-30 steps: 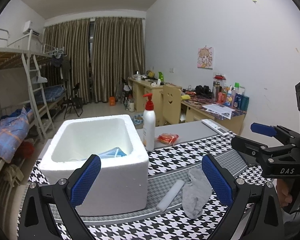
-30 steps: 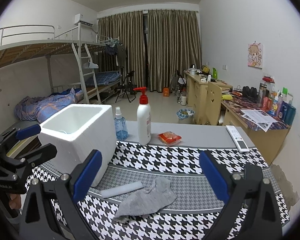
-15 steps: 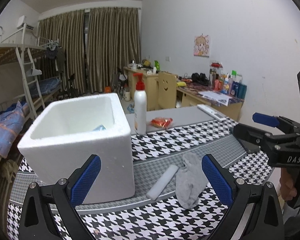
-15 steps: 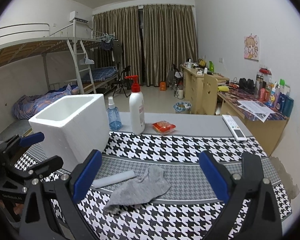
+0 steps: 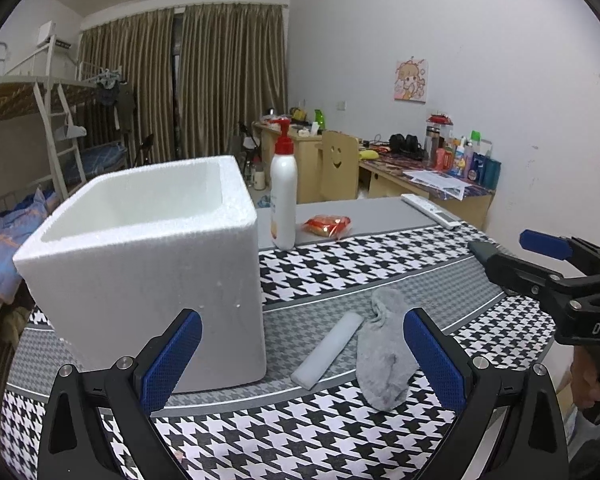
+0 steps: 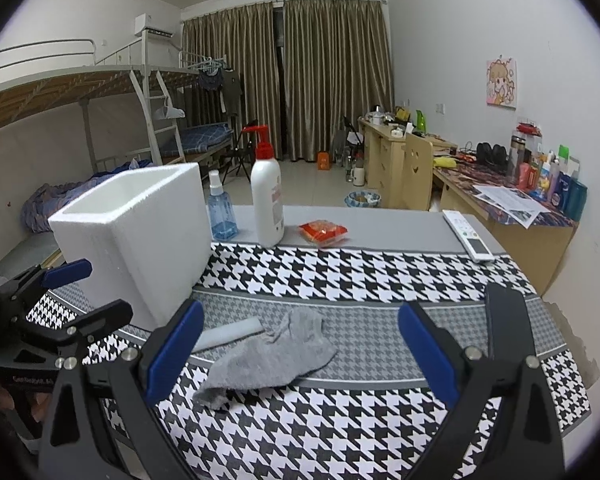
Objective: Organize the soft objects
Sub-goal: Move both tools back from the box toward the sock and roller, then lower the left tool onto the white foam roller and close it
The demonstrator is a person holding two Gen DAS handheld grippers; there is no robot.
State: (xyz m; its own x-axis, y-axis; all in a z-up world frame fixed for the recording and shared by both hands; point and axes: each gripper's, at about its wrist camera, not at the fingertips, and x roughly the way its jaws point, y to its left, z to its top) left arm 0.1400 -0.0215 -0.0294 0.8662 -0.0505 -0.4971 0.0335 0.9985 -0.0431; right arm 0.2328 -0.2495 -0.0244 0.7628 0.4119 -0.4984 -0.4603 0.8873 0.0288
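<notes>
Both claws were spread wide and held nothing: your left gripper [image 5: 298, 354] hung low over the near edge of the table [image 5: 380, 264], your right gripper [image 6: 300, 346] beside it, each aimed across the houndstooth cloth.

Largest first: the white foam box [image 5: 148, 276] stood open-topped at your left. Just right of it lay the pale foam strip [image 5: 328, 354], and the grey sock [image 5: 384, 356] lay crumpled against that strip's far end, between your right claw's jaws in the right wrist view.

You risked pinching the cloth along with the sock if you came down too deep, or dragging the strip, since the two touched. A shallow grab could have let the limp sock slip free on the way to the box.

Only the right wrist view showed the blue spray bottle [image 6: 221, 216] behind the box and a dark phone [image 6: 506, 320] on the cloth.
</notes>
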